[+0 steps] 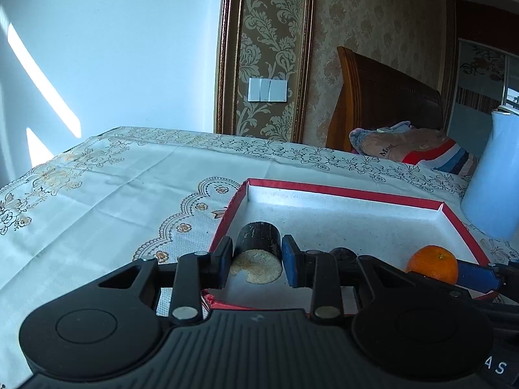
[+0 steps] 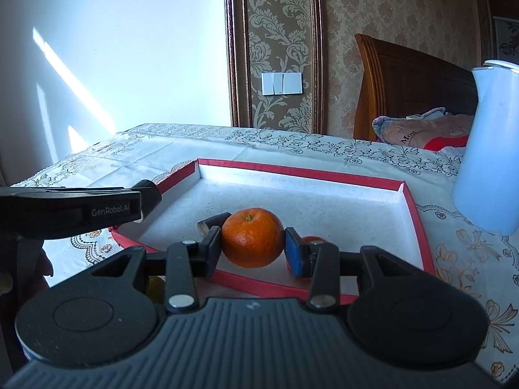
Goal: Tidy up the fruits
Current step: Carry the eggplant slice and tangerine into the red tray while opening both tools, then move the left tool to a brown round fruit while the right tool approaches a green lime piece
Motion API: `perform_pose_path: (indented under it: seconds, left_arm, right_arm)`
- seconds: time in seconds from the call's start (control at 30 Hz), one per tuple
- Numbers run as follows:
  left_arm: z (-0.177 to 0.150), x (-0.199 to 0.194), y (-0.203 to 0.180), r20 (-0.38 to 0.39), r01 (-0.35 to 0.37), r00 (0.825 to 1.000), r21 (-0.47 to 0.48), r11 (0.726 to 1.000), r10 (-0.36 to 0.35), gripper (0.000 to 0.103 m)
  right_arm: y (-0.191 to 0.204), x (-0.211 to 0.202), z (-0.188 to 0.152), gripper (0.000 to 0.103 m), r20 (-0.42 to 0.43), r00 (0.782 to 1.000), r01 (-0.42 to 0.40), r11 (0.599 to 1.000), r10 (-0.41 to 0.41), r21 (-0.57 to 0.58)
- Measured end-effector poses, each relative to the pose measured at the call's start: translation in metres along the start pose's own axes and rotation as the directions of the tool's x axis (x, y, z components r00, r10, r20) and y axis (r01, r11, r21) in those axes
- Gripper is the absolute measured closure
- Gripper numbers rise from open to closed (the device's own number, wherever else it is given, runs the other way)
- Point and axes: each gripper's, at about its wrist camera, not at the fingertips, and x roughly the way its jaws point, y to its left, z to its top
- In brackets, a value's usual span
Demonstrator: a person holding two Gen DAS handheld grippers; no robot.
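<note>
Round orange mandarin with a green stem scar (image 2: 252, 238), clamped at its sides between the two pads of the right gripper (image 2: 253, 248) and held above the near part of a shallow rectangular tray with a red rim and a speckled white lining (image 2: 324, 201); in the left wrist view the same fruit (image 1: 433, 264) appears at the tray's near right corner, with one blue pad of the right gripper (image 1: 476, 275) against it. Short dark-skinned cylindrical piece with a pale, fibrous cut face, resembling a section of sugarcane (image 1: 258, 253), gripped between the narrowly set pads of the left gripper (image 1: 258, 261) over the tray's near left corner; the body of the left gripper (image 2: 81, 210) enters the right wrist view from the left edge, over the tray's left rim. The tray (image 1: 356, 194) rests on a white tablecloth with floral lace-pattern borders (image 1: 113, 188). A tall pale-blue jug-like vessel (image 2: 486, 162) stands on the cloth just right of the tray. Behind the table: a brown wooden headboard (image 1: 389, 97), a patterned pillow (image 1: 405, 146), and damask wallpaper bearing a white triple wall switch (image 2: 281, 83)
</note>
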Motion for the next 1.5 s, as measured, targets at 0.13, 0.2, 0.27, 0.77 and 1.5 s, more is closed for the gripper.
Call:
perform_pose_path:
  seconds: [0.13, 0.2, 0.27, 0.77, 1.5]
  left_arm:
    - [-0.004, 0.015, -0.004, -0.031, 0.027, 0.999, 0.009, 1.0, -0.027, 0.071]
    - [-0.005, 0.021, -0.007, -0.045, 0.032, 0.998, 0.018, 0.999, -0.032, 0.071]
    - [-0.006, 0.027, -0.009, -0.064, 0.035, 0.997, 0.024, 0.999, -0.033, 0.071]
    - [-0.011, 0.034, -0.011, -0.071, 0.026, 0.997, 0.033, 0.999, -0.023, 0.057]
    - [-0.049, -0.049, 0.02, -0.006, 0.08, 0.997, 0.04, 0.996, -0.08, 0.035]
  right_arm:
    - [-0.003, 0.015, -0.005, 0.064, -0.032, 0.999, -0.006, 1.0, 0.007, 0.019]
    - [-0.005, 0.019, -0.007, 0.064, -0.041, 0.999, -0.008, 1.0, 0.01, 0.029]
    - [-0.006, 0.021, -0.009, 0.064, -0.045, 0.999, -0.01, 1.0, 0.011, 0.03]
    - [-0.008, 0.029, -0.012, 0.064, -0.059, 0.998, -0.023, 0.999, 0.026, 0.045]
    - [-0.03, -0.058, -0.041, 0.064, 0.033, 0.997, -0.08, 0.988, 0.076, 0.133]
